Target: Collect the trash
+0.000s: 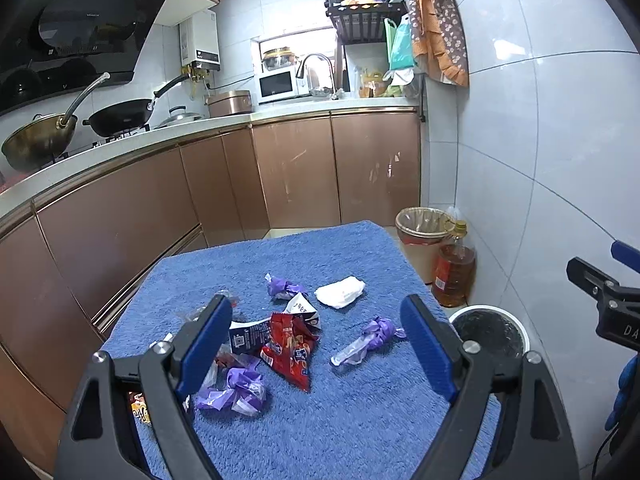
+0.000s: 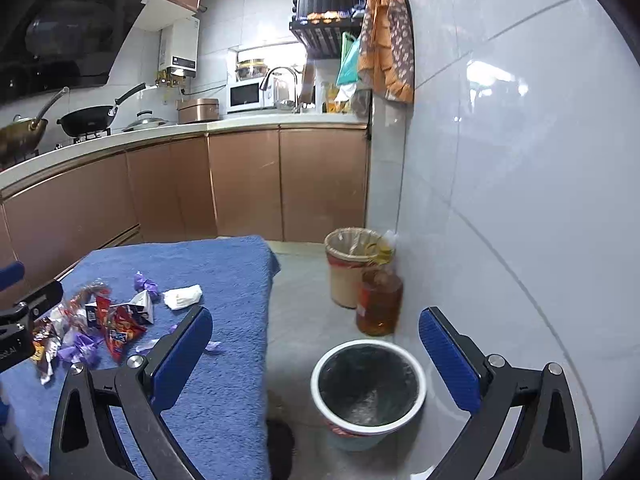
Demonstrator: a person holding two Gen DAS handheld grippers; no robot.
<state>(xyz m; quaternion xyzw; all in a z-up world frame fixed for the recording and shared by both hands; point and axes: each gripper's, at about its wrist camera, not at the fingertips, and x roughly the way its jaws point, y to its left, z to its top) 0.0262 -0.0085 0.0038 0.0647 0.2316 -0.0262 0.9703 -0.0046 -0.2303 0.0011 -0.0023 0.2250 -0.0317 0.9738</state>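
Left wrist view: left tool (image 1: 316, 330) spread wide, holding nothing, poised above a blue towel (image 1: 360, 420) that covers the counter. Trash lies scattered on the towel. Red snack wrapper (image 1: 290, 350) sits mid-towel, between the 2 fingers as seen from this camera. White-and-dark carton scrap (image 1: 304, 309) touches it at the far side. Crumpled white tissue (image 1: 340, 291) lies further back, apart from the rest. 3 purple wrappers: one near the left finger (image 1: 236, 390), one far (image 1: 282, 286), one to the right (image 1: 374, 334) with clear plastic attached.

Right wrist view: right tool (image 2: 316, 354) also wide open and holding nothing, hanging over the floor beside the towel edge. White-rimmed bin (image 2: 320, 390) with dark liner stands on the floor directly below. Oil bottle (image 2: 378, 300) and a 2nd lined bin (image 2: 340, 280) stand behind, by the wall.
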